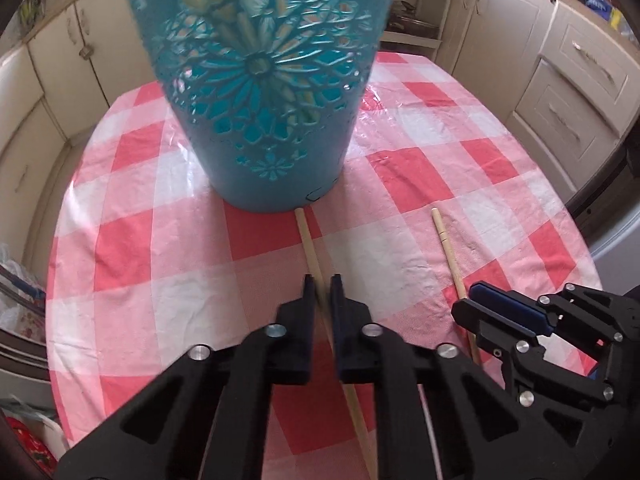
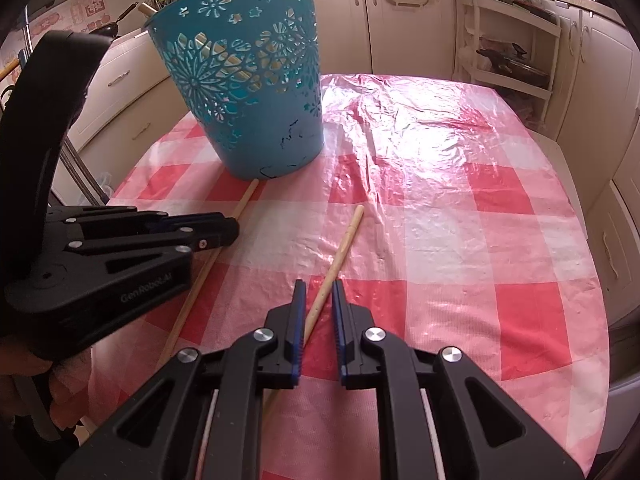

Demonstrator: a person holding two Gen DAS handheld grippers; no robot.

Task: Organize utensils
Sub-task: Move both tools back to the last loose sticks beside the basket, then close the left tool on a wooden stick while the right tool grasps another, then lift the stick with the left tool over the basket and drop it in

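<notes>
Left gripper (image 1: 322,280) clamped on chopstick (image 1: 310,240), frame centre | right gripper (image 2: 319,285) narrow around second chopstick (image 2: 344,240), contact unclear | teal basket (image 2: 248,120) upper left on checked tablecloth (image 2: 480,220)

Teal floral-cutout basket (image 2: 256,80); red-white checked tablecloth (image 2: 460,208).

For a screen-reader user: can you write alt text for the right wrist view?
The right gripper is closed on a wooden chopstick lying on a red-and-white checked tablecloth. At left, the left gripper meets a second chopstick, whose far end touches a blue cut-out basket.
</notes>
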